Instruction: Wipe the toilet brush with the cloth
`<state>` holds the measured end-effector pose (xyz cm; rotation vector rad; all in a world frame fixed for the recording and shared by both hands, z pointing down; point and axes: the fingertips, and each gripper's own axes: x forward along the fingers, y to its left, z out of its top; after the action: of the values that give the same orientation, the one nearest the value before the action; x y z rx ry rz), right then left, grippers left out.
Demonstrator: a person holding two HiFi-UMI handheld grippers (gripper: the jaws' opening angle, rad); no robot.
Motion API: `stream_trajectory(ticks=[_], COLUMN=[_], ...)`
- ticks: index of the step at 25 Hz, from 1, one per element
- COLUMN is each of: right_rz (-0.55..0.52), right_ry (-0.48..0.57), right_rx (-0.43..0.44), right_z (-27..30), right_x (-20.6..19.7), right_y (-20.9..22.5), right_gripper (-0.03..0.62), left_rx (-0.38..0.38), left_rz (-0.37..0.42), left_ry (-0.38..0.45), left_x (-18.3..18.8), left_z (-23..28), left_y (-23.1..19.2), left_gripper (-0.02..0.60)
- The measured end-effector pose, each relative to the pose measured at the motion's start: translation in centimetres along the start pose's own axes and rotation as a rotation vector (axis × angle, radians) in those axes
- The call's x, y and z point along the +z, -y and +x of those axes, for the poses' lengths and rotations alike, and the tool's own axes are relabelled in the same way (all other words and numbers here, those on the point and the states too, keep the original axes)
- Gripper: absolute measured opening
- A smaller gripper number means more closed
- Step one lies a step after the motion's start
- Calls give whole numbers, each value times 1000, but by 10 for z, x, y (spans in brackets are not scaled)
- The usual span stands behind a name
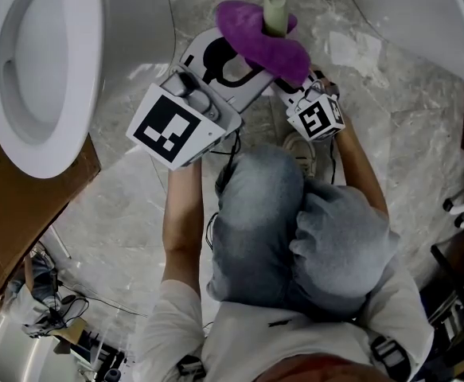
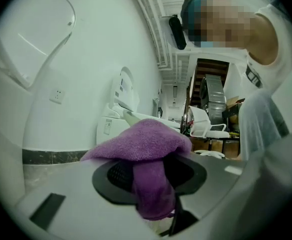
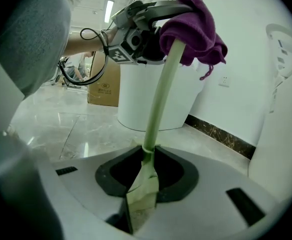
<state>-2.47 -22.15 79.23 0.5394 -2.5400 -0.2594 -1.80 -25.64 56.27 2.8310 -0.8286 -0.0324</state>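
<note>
Clenched right fingers (image 3: 211,204) hold the brush handle (image 3: 158,104); released left fingers (image 2: 70,184) straddle cloth (image 2: 146,144).

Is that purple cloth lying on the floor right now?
No: the purple cloth is draped over the top end of the pale green brush handle, whose lower end the right gripper holds between its jaws.

Cloth (image 3: 198,24) hides upper end of brush handle (image 3: 161,89). Head view: handle cut off at top edge; toilet (image 1: 76,94) cut off at L & top edges.
</note>
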Motion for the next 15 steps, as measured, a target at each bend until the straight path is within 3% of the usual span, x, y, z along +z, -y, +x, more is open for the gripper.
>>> stream_trajectory(ticks=[8,15], right_rz=[-10,-8], right_ry=[-8,-2], right_rx=[-6,-6], right_z=[1,1], right_x=[1,1], right_y=[2,3], right_gripper=[72,72], left_rx=[-5,-19], left_rz=[-71,-42], left_ry=[70,54], left_x=[31,8], left_z=[6,0], left_y=[-11,-3], left_gripper=[179,161])
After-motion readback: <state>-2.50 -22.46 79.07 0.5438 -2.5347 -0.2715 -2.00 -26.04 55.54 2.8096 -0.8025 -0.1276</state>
